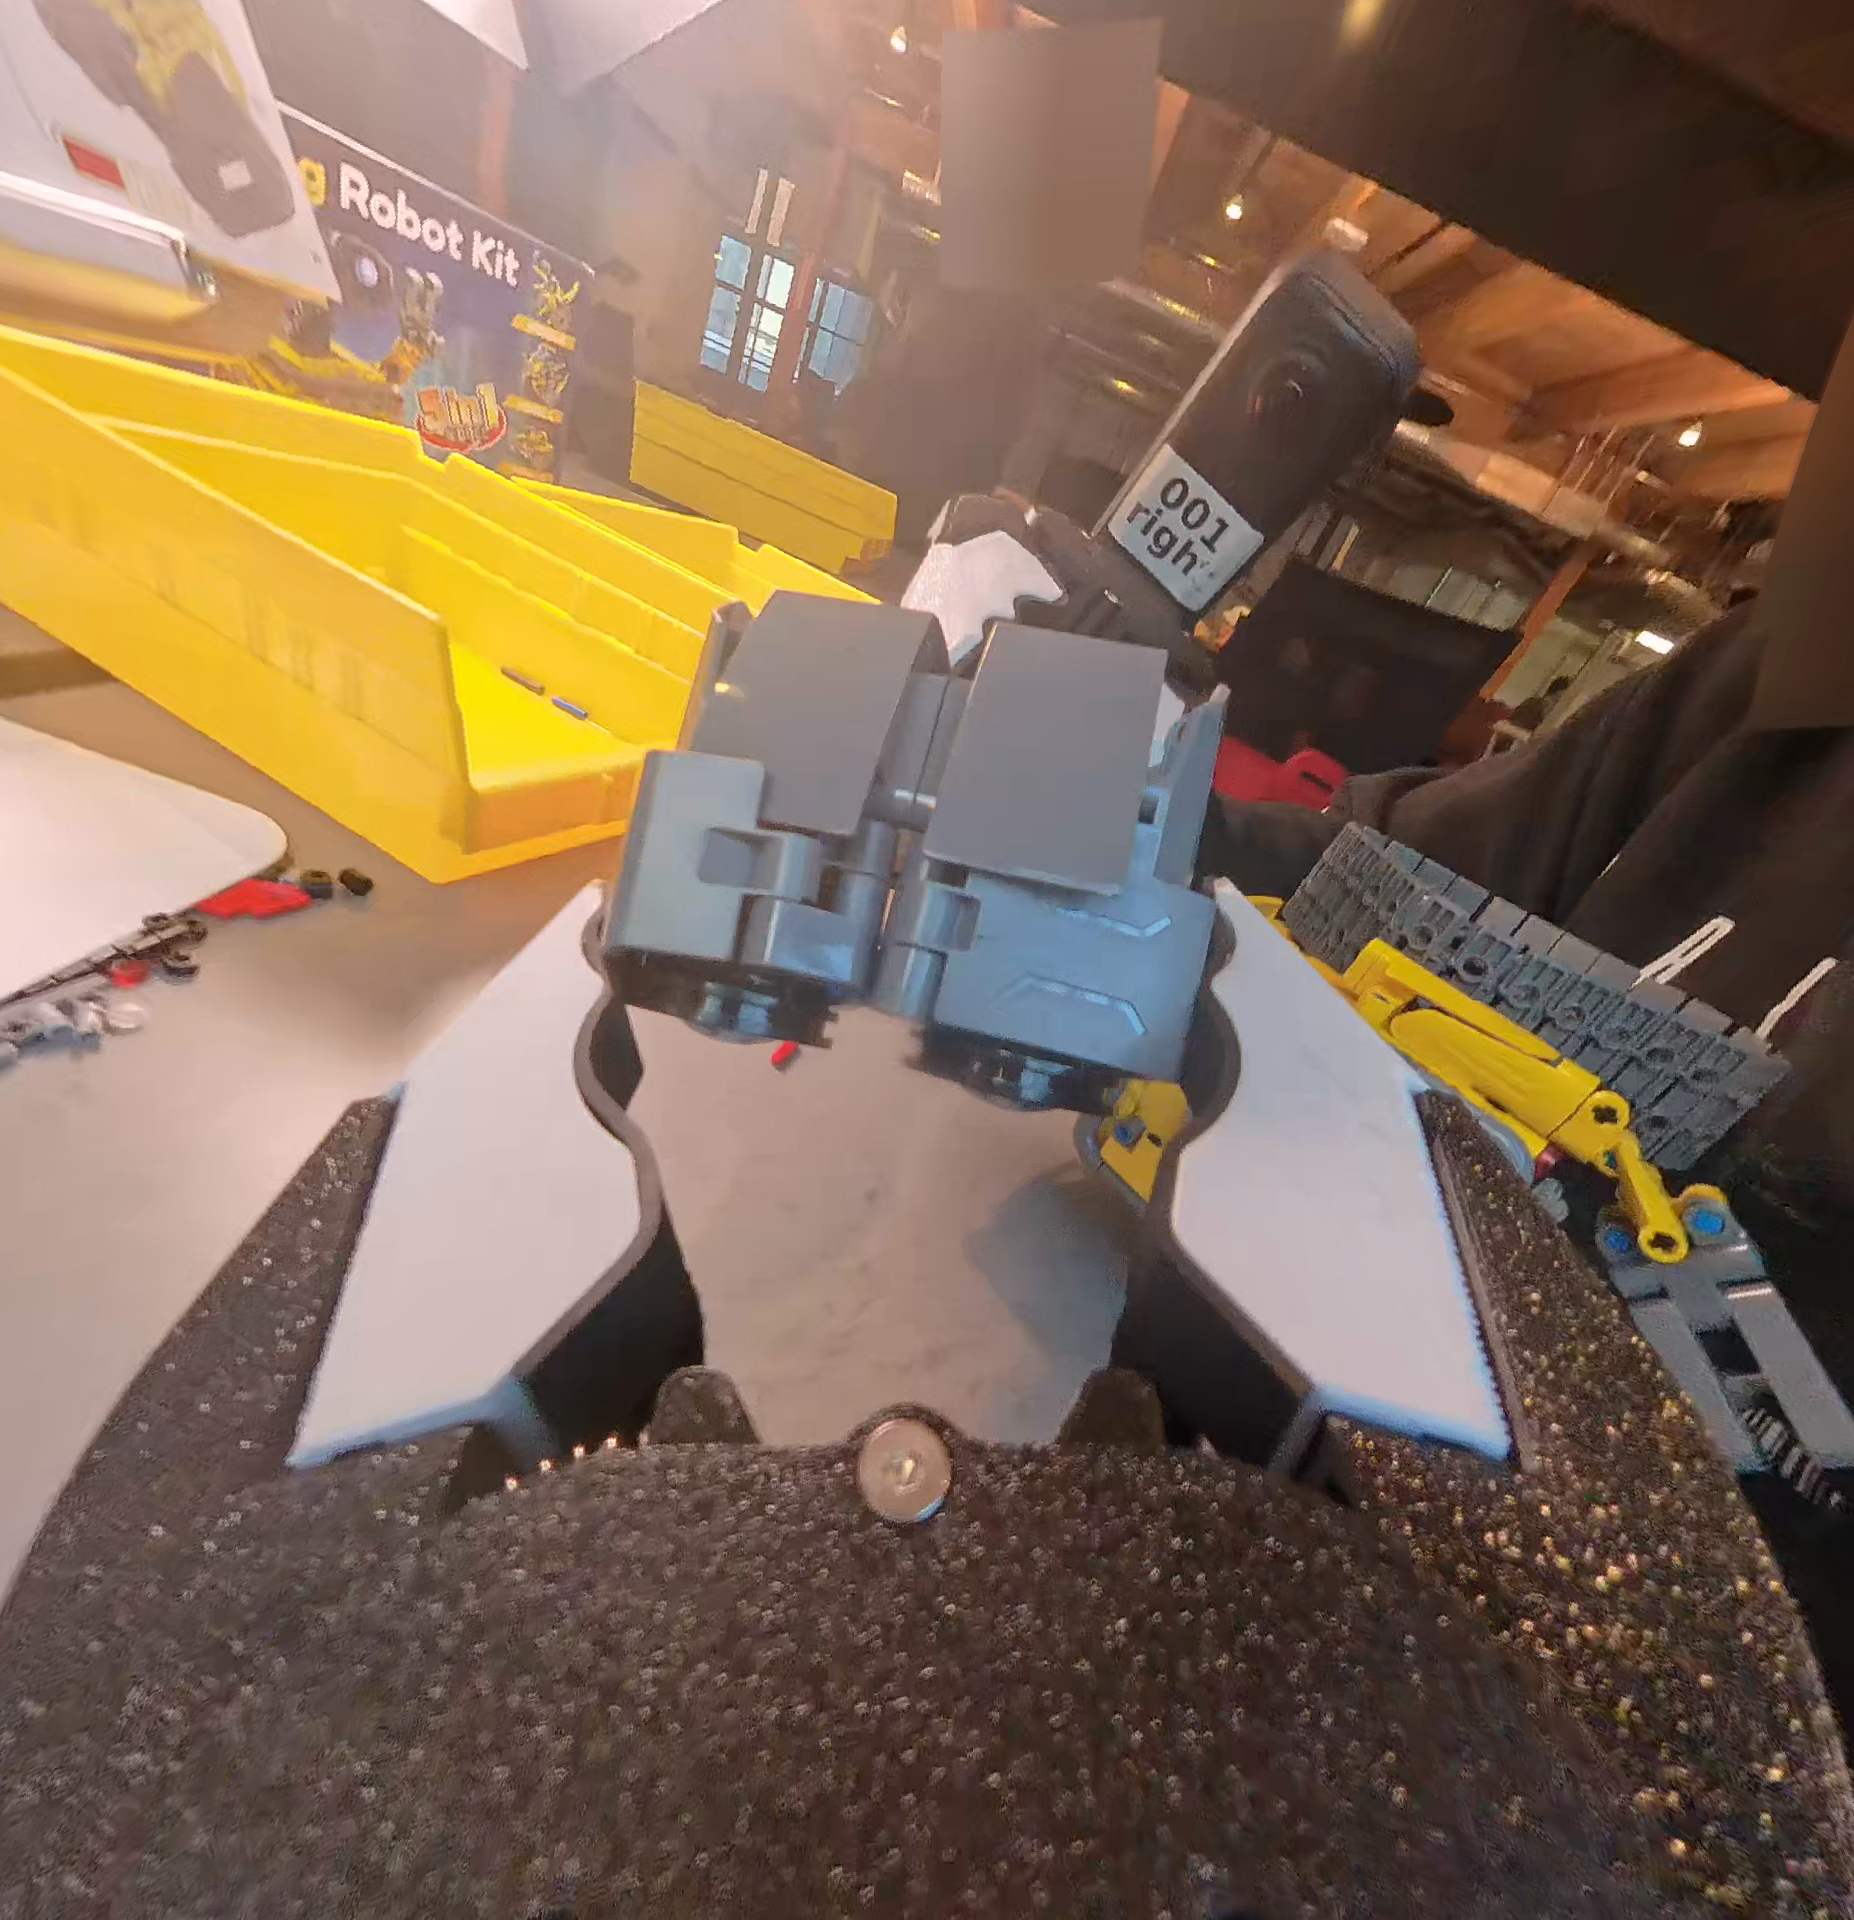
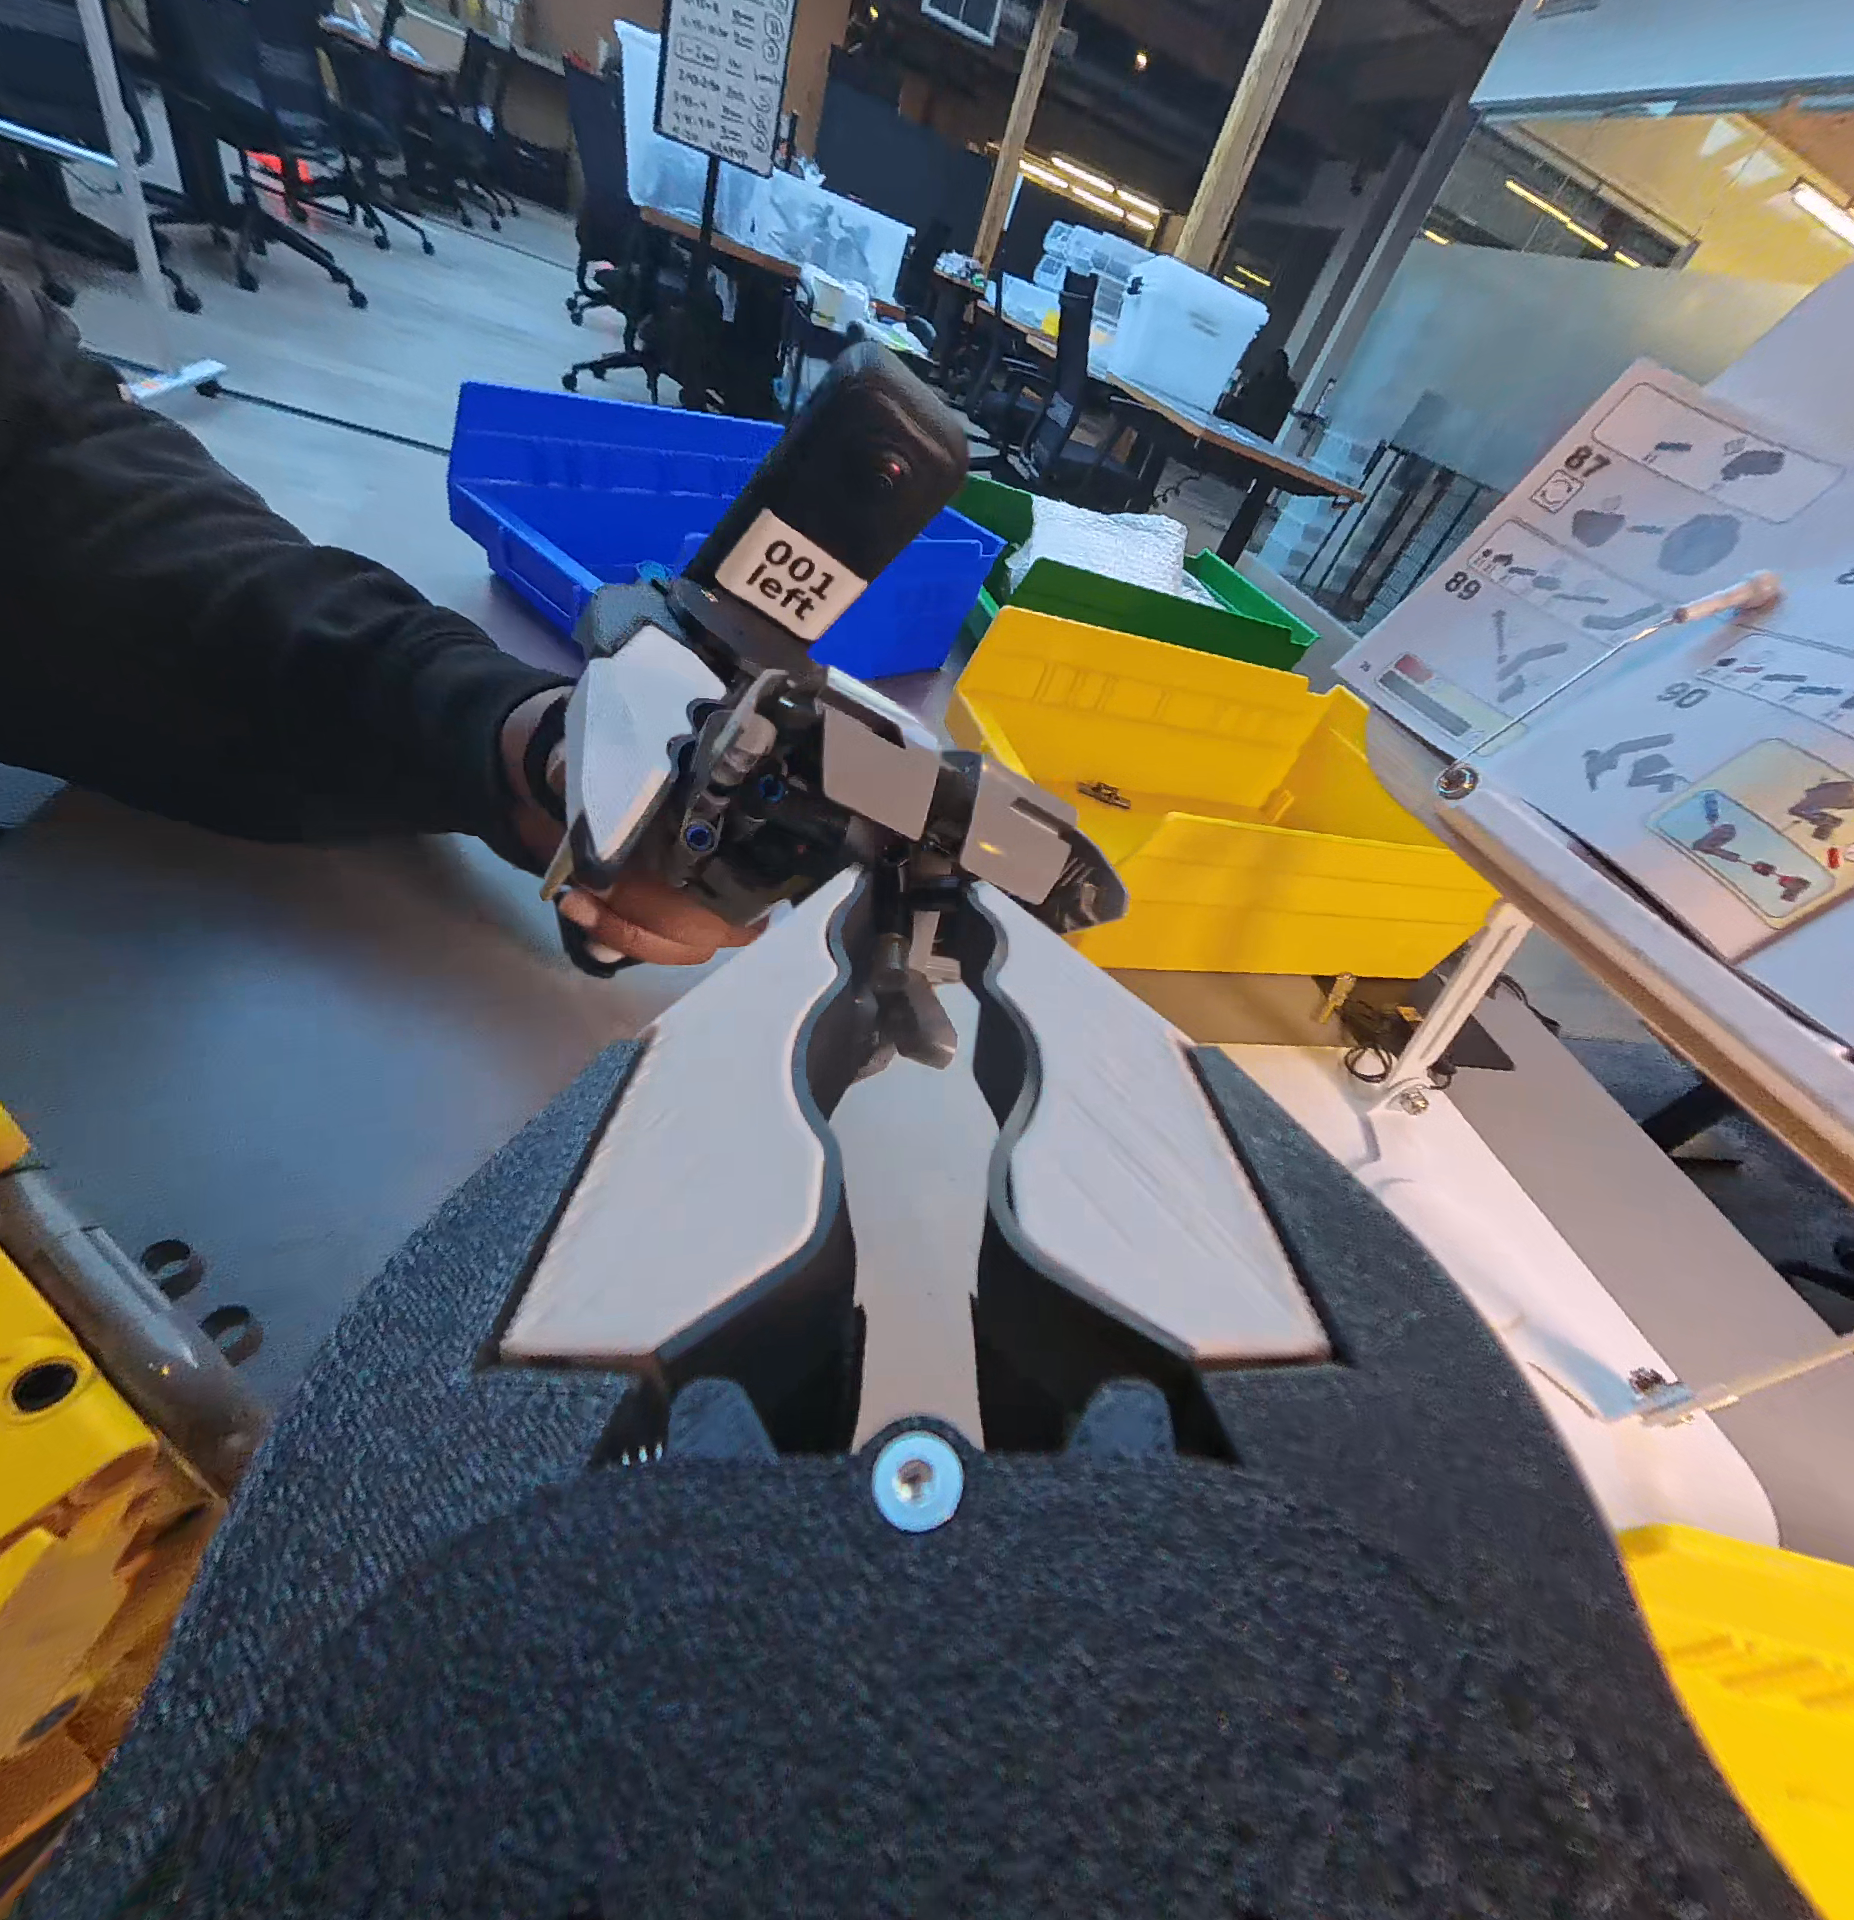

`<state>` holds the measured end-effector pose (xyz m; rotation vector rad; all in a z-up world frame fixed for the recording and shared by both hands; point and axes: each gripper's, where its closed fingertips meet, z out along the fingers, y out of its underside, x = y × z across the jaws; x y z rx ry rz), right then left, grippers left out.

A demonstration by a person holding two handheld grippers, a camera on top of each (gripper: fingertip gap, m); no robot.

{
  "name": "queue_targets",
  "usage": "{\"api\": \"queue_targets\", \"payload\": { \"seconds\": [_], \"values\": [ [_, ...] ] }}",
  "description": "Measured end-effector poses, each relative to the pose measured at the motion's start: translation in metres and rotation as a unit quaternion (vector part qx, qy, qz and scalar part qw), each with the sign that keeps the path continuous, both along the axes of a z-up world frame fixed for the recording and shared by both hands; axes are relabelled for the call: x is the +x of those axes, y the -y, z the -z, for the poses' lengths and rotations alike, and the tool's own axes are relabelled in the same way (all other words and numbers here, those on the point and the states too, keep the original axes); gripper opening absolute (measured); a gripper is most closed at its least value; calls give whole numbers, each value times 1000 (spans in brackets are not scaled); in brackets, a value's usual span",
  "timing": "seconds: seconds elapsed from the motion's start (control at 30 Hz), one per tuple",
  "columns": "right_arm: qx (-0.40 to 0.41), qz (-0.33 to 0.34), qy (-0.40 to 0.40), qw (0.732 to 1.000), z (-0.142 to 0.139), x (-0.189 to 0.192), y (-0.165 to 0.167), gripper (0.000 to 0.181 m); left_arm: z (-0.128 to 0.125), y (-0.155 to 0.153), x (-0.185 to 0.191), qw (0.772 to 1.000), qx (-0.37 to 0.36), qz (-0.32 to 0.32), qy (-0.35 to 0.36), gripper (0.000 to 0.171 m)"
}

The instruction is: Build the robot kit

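1. The left gripper is clamped on a grey block assembly, held up off the grey table; its two pale fingers press the assembly's sides.
2. The right gripper meets it from the opposite side, its fingers drawn close around a small dark part hanging under that assembly (whether they truly pinch it, I cannot tell).
3. In the right wrist view the left gripper shows farther off, held in a person's hand with a black sleeve.
4. Just right of the held assembly sits a yellow and grey model with a grey tread.
5. On the table to the left lie yellow bins and a scatter of small red and black parts.
6. Beyond, a blue bin, a green bin, and an open instruction booklet on a tilted stand at the right.
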<state>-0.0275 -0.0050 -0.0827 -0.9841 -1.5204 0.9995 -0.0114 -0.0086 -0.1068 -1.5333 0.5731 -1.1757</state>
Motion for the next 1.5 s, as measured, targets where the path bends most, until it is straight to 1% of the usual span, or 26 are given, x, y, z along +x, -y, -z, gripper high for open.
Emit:
{"api": "queue_targets", "payload": {
  "seconds": [0.07, 0.17, 0.27, 0.33, 0.43, 0.5, 0.57, 0.6, 0.7, 0.9, 1.0, 1.07, 1.33, 1.5],
  "values": [
    [-7, 2, 2, 1000, 5, 0, -4, 14, 4, -3, 0, 999, -32, 3, 19, 106],
    [-6, 1, -1, 1000, 14, 0, -10, 14, 13, -7, 1, 997, -74, 6, 27, 106],
    [-67, -10, 1, 998, 21, 0, -14, 15, 20, -11, 1, 995, -96, 0, 25, 106],
    [-130, -32, 3, 991, 22, 1, -14, 17, 21, -11, 1, 996, -88, 2, 19, 106],
    [-227, -72, 9, 971, 20, 3, -11, 19, 21, -10, 0, 998, -60, -1, -3, 106],
    [-274, -94, 11, 957, 18, 4, -8, 20, 21, -8, 0, 999, -41, -1, -15, 106],
    [-303, -103, 14, 947, 17, 5, -7, 20, 21, -8, -1, 999, -26, -4, -26, 106],
    [-302, -103, 15, 948, 18, 4, -7, 19, 21, -8, -1, 999, -22, -7, -32, 106],
    [-266, -91, 14, 960, 19, 4, -8, 17, 23, -9, -2, 999, -26, -10, -32, 106],
    [-167, -55, 10, 984, 23, 3, -12, 16, 25, -12, -3, 998, -59, -11, -11, 106],
    [-132, -43, 6, 990, 24, 2, -13, 16, 26, -13, -3, 997, -79, -7, 7, 106],
    [-125, -41, 2, 991, 23, 2, -13, 16, 26, -13, -3, 996, -84, -5, 14, 106],
    [-140, -43, 4, 989, 24, 2, -14, 16, 27, -13, -2, 996, -92, -1, 19, 106],
    [-185, -67, 5, 981, 22, 4, -10, 15, 25, -9, -1, 995, -94, 19, 23, 107]
  ]
}}
